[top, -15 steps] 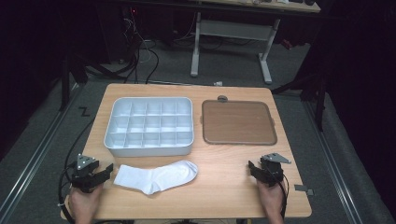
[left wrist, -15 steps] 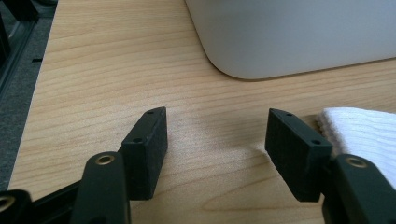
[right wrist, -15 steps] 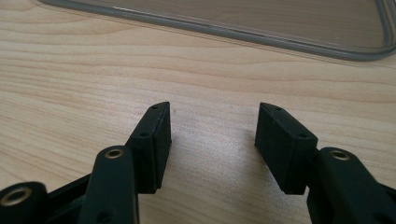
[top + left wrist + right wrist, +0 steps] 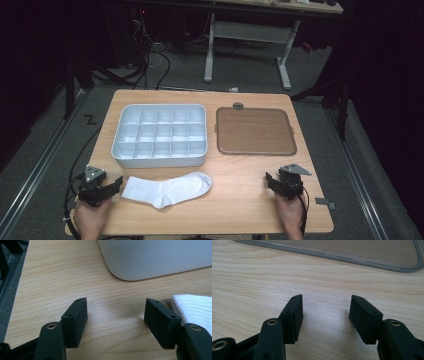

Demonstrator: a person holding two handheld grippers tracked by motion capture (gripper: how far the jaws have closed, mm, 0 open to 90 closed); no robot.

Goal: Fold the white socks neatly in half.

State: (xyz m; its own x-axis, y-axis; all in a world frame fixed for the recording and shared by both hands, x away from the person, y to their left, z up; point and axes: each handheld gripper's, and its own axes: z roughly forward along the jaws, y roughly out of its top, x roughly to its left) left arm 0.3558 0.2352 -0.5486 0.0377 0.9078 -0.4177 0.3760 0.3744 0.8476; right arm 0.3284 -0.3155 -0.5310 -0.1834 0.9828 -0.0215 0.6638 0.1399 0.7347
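Both jaws agape and empty: left gripper [image 4: 116,184] just beside white sock [image 4: 167,189] lying flat in front of the compartment box [image 4: 161,159], right gripper [image 4: 270,180] well apart; risk, I judge: a shallow pinch catches one layer, sock slips

Sock [image 4: 195,307] cut off rightward

The high view looks forward and down over the whole light wooden bench [image 4: 240,200]. Each gripper view sits low and close behind its black tongs, facing 12 o'clock. High and left gripper views share the white ribbed sock [image 4: 195,307] and the white compartmented plastic tray [image 4: 155,257].
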